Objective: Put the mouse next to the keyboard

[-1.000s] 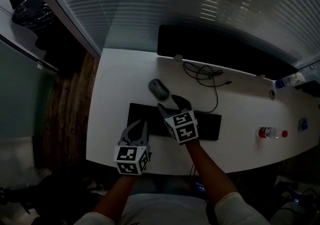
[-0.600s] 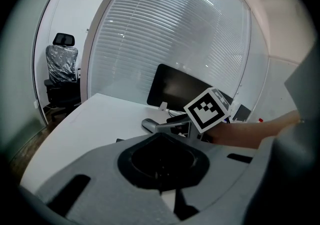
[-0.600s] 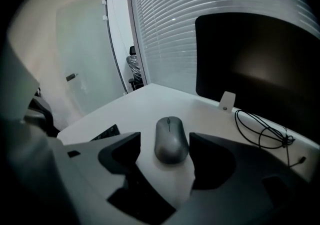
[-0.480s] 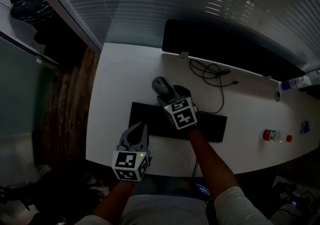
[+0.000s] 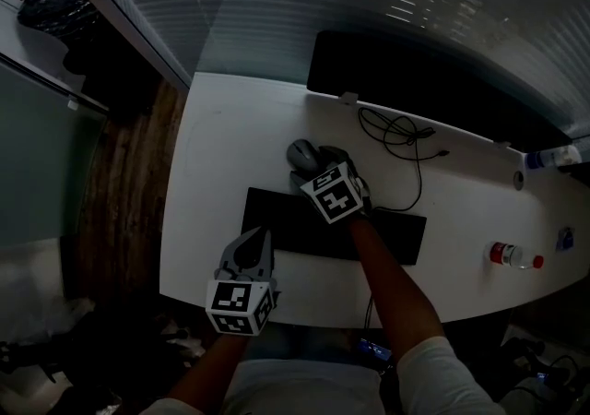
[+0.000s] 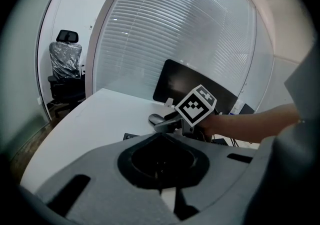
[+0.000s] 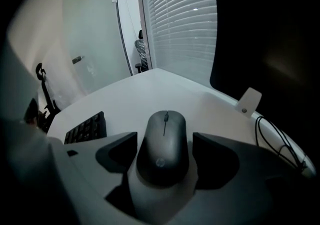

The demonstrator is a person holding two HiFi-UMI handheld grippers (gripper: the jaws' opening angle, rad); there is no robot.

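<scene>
A dark grey mouse lies on the white desk, just beyond the far edge of the black keyboard. My right gripper reaches over the keyboard and straddles the mouse. In the right gripper view the mouse sits between the jaws of that gripper, which are opening, and gaps show at its sides. My left gripper hovers at the desk's near edge, shut and empty. The left gripper view shows the mouse ahead, beside the right gripper's marker cube.
A black monitor stands along the desk's far edge, with a tangled black cable in front of it. A bottle with a red cap lies at the right. Another bottle is at the far right. An office chair stands beyond the desk.
My right gripper has moved forward over the keyboard to the mouse, and its jaws now sit on either side of it. The left gripper has stayed near the desk's front edge.
</scene>
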